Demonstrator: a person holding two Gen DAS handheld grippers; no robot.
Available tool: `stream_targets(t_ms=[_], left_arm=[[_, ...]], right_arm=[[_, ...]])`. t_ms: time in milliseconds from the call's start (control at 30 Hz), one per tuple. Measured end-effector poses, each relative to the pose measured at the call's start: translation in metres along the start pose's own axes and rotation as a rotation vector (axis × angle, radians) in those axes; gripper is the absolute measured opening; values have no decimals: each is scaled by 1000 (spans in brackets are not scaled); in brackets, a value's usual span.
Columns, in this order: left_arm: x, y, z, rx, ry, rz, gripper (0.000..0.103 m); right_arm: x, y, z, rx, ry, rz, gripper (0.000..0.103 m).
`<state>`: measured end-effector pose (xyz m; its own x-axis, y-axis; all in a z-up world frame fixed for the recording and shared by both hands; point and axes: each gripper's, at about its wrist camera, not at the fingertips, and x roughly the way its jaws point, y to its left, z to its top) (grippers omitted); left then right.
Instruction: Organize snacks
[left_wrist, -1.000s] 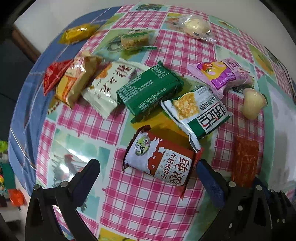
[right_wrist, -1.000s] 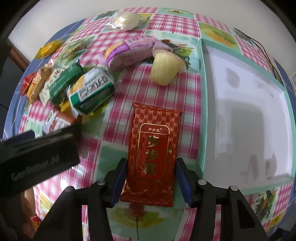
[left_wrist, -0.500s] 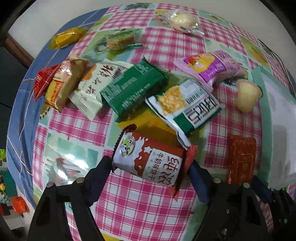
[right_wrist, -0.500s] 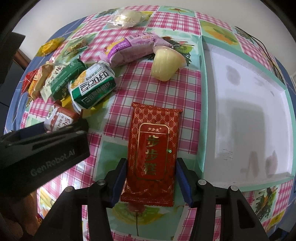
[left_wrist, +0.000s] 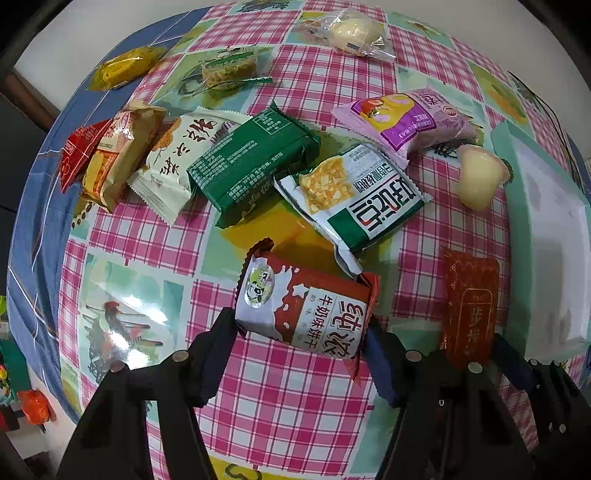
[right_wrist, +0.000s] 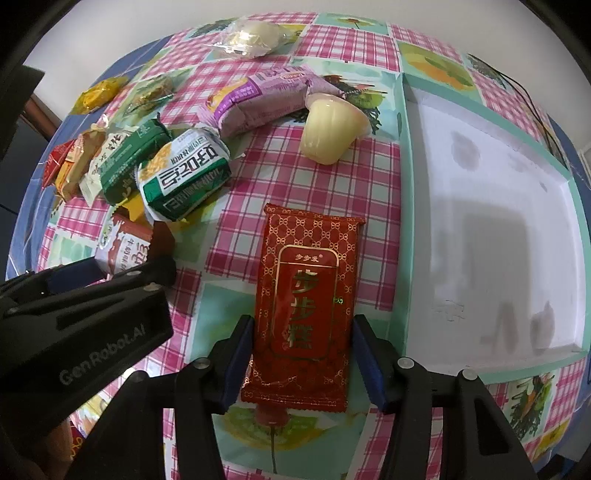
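The left gripper (left_wrist: 299, 332) is closing on the red-and-white milk biscuit pack (left_wrist: 301, 308), its 2 fingers touching both ends. The right gripper (right_wrist: 301, 349) is opening slowly around the flat red snack packet (right_wrist: 303, 306), beside the white tray (right_wrist: 487, 236).

The left gripper (left_wrist: 301, 334) points straight down, jaws closing around a packet. The right gripper (right_wrist: 303, 354) points steeply down, jaws opening beside another.
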<state>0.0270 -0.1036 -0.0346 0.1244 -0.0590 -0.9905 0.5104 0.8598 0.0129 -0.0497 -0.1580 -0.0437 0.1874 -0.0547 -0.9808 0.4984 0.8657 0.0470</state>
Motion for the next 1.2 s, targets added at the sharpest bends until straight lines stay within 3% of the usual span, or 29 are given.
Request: stream_targets(t_ms=[267,567,1200], left_arm=[[8,14,1,-16,4,-14,66],[-1,19,-1,-38,-3,-65,64],[-65,35,-3,-92,-166,-112,64]], right_arm=[[-3,-1,-4,18,-8,-2,51],[-10,-15,-2,91,-6,64,48],[-65,-39,-2,162,-134,136,48]])
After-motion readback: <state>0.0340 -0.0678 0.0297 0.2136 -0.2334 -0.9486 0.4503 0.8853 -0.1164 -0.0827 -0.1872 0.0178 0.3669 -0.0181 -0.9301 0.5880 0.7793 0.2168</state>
